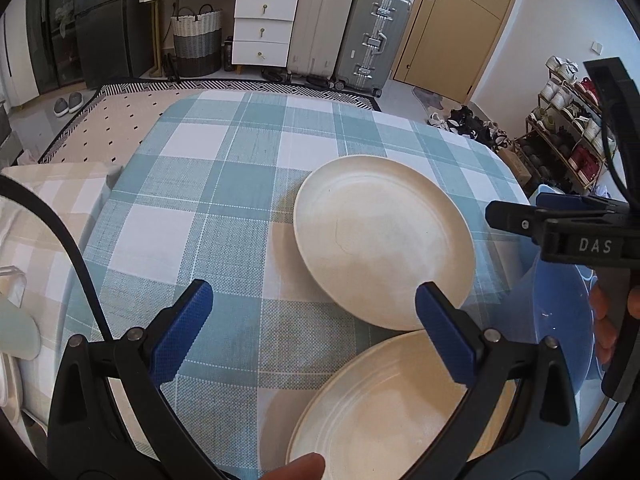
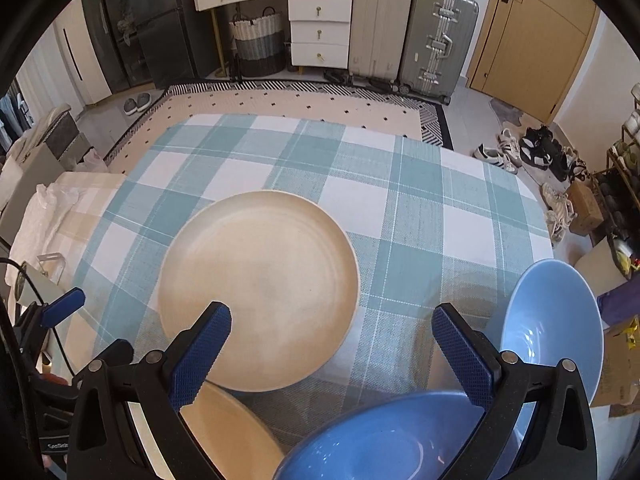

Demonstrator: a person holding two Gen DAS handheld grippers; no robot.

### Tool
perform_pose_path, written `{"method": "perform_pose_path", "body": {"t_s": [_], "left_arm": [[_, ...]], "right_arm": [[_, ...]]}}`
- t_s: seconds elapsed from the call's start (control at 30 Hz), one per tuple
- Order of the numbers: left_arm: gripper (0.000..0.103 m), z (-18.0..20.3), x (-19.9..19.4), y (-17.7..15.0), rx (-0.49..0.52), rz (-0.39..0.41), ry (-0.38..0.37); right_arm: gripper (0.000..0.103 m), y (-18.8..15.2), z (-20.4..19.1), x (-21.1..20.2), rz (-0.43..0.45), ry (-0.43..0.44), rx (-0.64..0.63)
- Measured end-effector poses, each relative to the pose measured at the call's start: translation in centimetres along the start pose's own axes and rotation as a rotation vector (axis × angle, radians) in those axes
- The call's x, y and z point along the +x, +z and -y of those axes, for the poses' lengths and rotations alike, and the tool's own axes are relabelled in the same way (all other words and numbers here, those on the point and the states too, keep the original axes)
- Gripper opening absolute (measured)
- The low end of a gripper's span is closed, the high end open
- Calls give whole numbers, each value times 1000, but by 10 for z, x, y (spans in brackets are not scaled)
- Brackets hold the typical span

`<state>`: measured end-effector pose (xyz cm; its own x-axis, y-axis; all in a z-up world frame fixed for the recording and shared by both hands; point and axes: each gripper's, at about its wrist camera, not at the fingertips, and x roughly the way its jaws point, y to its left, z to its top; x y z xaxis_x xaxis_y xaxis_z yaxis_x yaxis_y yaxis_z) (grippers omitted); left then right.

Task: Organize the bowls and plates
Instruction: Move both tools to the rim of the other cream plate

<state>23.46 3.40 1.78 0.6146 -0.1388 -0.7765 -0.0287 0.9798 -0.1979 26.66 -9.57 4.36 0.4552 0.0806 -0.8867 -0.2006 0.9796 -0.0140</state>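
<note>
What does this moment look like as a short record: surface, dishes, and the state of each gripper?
surface: table under a blue checked cloth
plates: two cream plates, far plate and near plate, apart
bowls: two blue bowls, dark bowl and light bowl
left gripper: open, holding nothing, above the near plate's edge
right gripper: open, holding nothing
</note>
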Motion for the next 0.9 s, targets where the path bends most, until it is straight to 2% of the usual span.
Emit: {"method": "perform_pose_path", "body": {"t_s": [0.33, 0.5, 0.7, 0.8, 0.9], "left_arm": [[100, -2, 27, 5, -25, -41, 2], [100, -2, 39, 6, -31, -59, 3], [100, -4, 53, 9, -50, -82, 4], [100, -5, 58, 10, -53, -87, 5], [100, -6, 62, 11, -67, -93, 15]], "right_arm": [[102, 11, 14, 37, -95, 25, 20], [102, 16, 17, 52, -133, -7, 8], [102, 21, 23, 65, -164, -5, 17], [100, 23, 26, 70, -170, 6, 18], [91, 25, 28, 75, -183, 30, 25]]}}
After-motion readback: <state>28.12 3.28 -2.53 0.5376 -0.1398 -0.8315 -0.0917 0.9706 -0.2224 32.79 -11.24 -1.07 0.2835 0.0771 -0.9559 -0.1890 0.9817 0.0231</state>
